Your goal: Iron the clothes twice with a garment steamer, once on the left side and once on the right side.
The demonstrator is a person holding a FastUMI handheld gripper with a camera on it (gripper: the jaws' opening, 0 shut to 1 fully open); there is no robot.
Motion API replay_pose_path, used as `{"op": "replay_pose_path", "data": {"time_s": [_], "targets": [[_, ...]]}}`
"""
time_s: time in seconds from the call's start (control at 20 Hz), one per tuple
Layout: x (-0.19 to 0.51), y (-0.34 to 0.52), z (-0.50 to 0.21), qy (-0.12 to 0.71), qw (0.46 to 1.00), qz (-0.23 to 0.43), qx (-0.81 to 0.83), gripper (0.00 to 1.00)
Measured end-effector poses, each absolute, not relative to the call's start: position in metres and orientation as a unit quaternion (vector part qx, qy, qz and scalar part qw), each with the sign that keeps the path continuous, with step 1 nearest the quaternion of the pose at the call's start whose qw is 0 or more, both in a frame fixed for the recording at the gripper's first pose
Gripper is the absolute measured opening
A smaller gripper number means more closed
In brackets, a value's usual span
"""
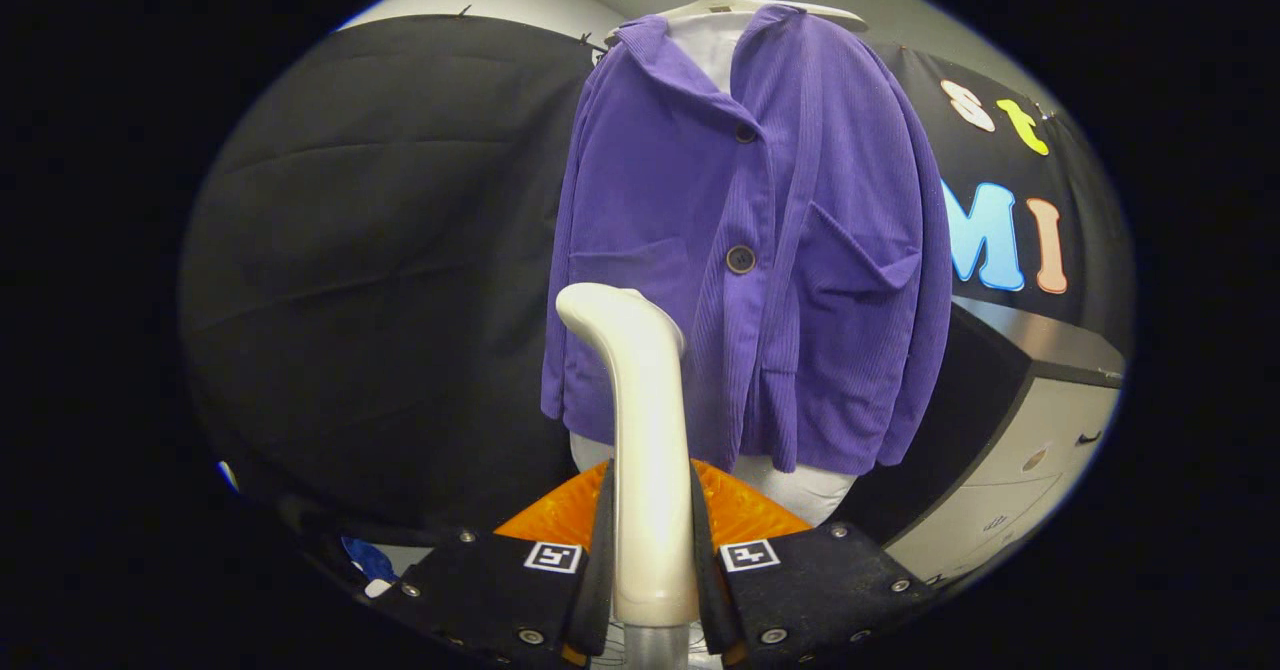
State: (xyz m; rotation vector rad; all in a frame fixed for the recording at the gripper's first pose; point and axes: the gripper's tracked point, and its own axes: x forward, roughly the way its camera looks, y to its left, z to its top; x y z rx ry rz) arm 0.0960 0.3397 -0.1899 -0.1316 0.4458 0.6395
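Note:
A purple corduroy jacket hangs on a white hanger over a white dress form, straight ahead and beyond the fingers. My gripper is shut on the white garment steamer, both fingers pressing on its upright handle. The steamer's bent head rises between the fingers and points left, in front of the jacket's lower left panel; a gap seems to separate it from the fabric. Two dark buttons run down the jacket's front.
Black cloth covers the wall behind and left of the jacket. A grey cabinet with drawers stands to the right. The white base of the dress form shows under the jacket's hem.

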Motion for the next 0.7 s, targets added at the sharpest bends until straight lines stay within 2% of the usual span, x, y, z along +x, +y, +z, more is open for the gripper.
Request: {"op": "replay_pose_path", "data": {"time_s": [0.45, 0.7], "targets": [[0.061, 0.319, -0.263, 0.29, 0.901, 0.31, -0.085, 0.36], [0.047, 0.303, -0.241, 0.278, 0.907, 0.31, -0.061, 0.36]]}}
